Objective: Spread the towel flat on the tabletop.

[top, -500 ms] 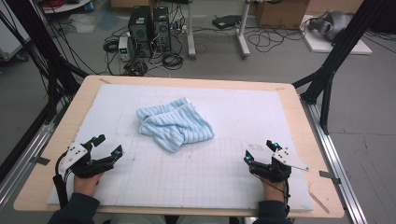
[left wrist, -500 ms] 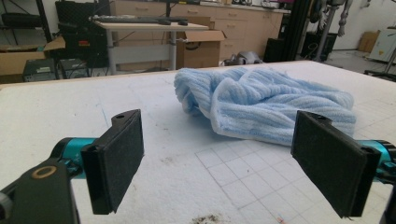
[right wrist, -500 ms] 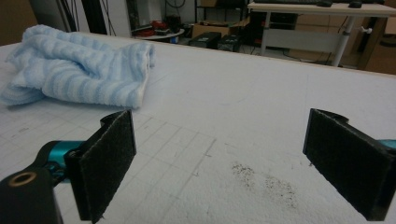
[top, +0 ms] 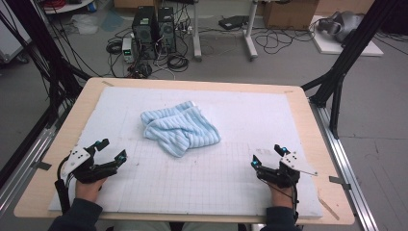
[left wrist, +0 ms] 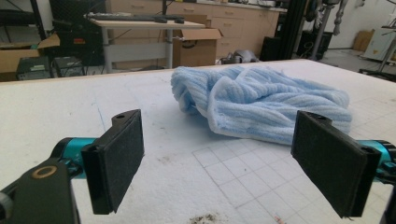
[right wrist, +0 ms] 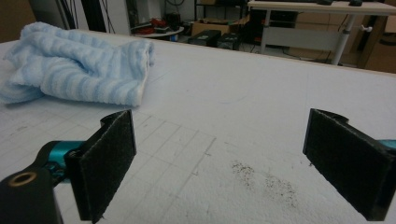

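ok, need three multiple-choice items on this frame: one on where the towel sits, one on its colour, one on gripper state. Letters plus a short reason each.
1. Where does the towel lie?
A. On the white mat, ahead of and between the two grippers
B. On the floor beside the table
C. Between the jaws of the right gripper

2. What colour is the towel?
A. Dark green
B. Light blue with ribbed stripes
C. Red

3. How do the left gripper and right gripper stand?
A. Both shut on the towel
B. Left shut, right open
C. Both open, nothing between the jaws

Answers:
1 A: the high view shows it crumpled near the mat's middle, apart from both grippers.
2 B: both gripper views show pale blue ribbed cloth.
3 C: each gripper view shows its two black pads wide apart over bare mat.
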`<state>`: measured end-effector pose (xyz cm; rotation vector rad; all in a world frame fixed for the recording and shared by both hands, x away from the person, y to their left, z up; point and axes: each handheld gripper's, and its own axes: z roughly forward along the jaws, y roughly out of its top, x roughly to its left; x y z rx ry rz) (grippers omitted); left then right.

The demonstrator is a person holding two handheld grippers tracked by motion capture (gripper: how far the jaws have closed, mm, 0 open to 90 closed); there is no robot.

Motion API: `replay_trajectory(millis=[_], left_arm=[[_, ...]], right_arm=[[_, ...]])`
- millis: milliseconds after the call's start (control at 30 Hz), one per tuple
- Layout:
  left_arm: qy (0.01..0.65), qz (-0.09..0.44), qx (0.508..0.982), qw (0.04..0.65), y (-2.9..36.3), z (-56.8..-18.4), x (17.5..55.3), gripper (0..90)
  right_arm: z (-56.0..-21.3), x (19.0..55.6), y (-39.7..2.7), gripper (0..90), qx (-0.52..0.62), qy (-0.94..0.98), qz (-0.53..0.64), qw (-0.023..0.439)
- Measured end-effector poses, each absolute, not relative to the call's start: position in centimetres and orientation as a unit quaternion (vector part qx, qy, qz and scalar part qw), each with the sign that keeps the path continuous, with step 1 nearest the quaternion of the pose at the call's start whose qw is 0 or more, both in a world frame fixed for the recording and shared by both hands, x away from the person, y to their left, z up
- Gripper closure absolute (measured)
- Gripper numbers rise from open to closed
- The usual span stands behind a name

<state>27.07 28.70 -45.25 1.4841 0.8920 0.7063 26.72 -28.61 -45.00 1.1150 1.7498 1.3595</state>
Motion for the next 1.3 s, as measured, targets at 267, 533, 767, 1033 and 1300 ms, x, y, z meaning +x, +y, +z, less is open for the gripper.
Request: replay_trajectory(millis=[267, 533, 767, 1033, 1300], left_arm=[[0.381, 0.298, 0.632, 0.605, 28.9, -43.5, 27.4, 16.1], [0.369, 0.288, 0.637, 0.613, 28.7, -41.5, 28.2, 15.8], [0.347, 0.271, 0.654, 0.615, 27.7, -39.1, 29.4, 15.7], [0.324, 0.271, 0.678, 0.601, 26.2, -36.9, 31.5, 15.8], [0.322, 0.253, 0.699, 0.586, 24.7, -36.0, 34.6, 15.9]], right_arm=[[-45.0, 26.7, -28.5, 8.6, 0.423, 0.670, 0.514, 0.328], [-45.0, 26.7, -28.5, 8.6, 0.425, 0.671, 0.513, 0.326], [-45.0, 26.7, -28.4, 8.6, 0.426, 0.671, 0.513, 0.326], [-45.0, 26.7, -28.4, 8.6, 0.425, 0.669, 0.513, 0.328], [-45.0, 26.7, -28.4, 8.6, 0.423, 0.671, 0.512, 0.328]])
